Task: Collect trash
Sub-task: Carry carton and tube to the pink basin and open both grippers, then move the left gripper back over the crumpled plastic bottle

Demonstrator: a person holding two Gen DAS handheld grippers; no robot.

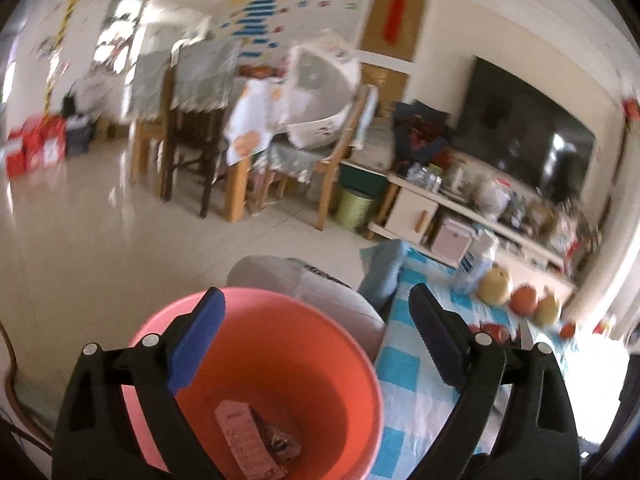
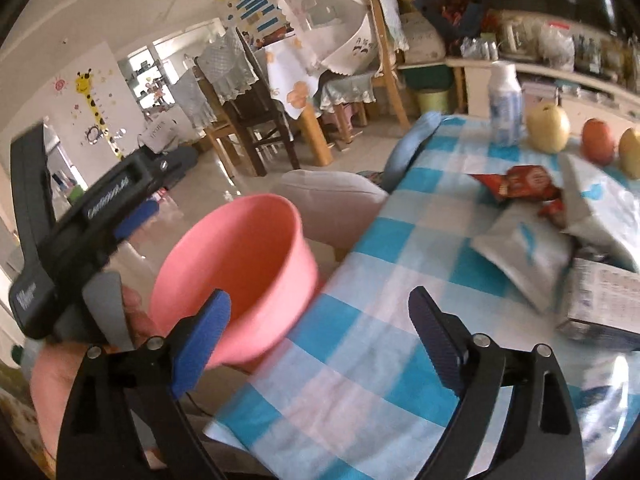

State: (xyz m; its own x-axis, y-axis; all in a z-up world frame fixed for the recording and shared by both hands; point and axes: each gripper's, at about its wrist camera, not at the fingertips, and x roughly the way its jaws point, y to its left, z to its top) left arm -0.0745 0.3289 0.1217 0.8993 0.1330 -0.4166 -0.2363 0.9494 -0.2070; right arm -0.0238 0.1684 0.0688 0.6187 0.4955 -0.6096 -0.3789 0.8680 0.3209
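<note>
A pink plastic bin [image 1: 280, 360] stands beside the table's left edge, directly below my left gripper [image 1: 316, 340], which is open and empty. Inside it lie a pink paper wrapper [image 1: 248, 440] and a dark crumpled wrapper [image 1: 284, 444]. In the right wrist view the bin [image 2: 240, 276] sits left of the checked tablecloth [image 2: 360, 320]. My right gripper [image 2: 320, 336] is open and empty above the cloth's near edge. A red snack wrapper [image 2: 516, 184], white plastic packets [image 2: 528, 252] and a small carton [image 2: 604, 304] lie on the table to the right.
A white bottle [image 2: 505, 104], two yellow pears [image 2: 548, 128] and a red apple [image 2: 598, 142] stand at the table's far side. A grey cushion [image 2: 332, 200] sits behind the bin. Dining chairs, a green bin [image 1: 352, 208] and a TV unit lie beyond.
</note>
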